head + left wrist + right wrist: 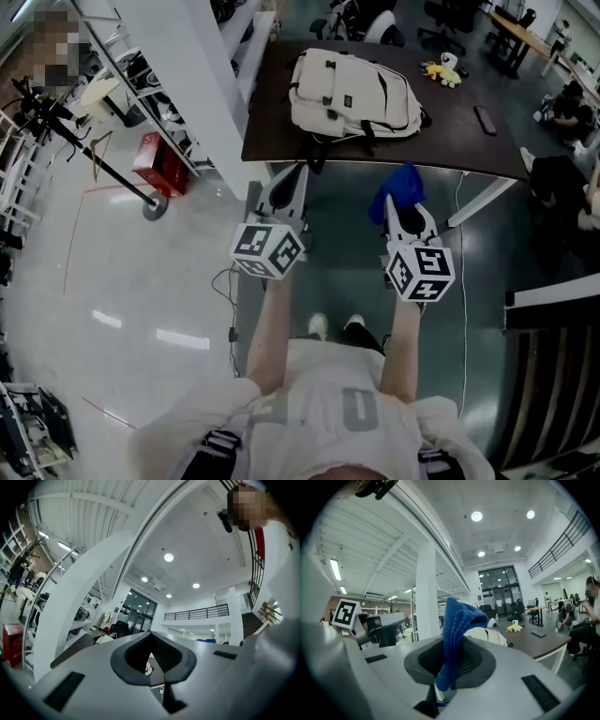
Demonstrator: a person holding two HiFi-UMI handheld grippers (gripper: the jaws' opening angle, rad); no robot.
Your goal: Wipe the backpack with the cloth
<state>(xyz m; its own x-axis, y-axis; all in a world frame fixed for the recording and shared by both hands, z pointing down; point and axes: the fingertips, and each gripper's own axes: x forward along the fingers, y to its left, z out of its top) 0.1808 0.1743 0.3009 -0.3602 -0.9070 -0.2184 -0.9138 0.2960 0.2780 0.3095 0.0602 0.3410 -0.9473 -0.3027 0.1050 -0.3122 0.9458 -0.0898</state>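
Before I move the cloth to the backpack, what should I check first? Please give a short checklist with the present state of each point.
1. The cloth is held: ok, the right gripper is shut on it.
2. The left gripper is free: ok, shut with nothing in it.
3. The backpack lies flat on the table: ok.
4. Cloth touches backpack: not ok, both grippers are short of the table's edge.
5. Room beside the backpack: ok, the yellow toy lies apart.
6. Zips closed: cannot tell.
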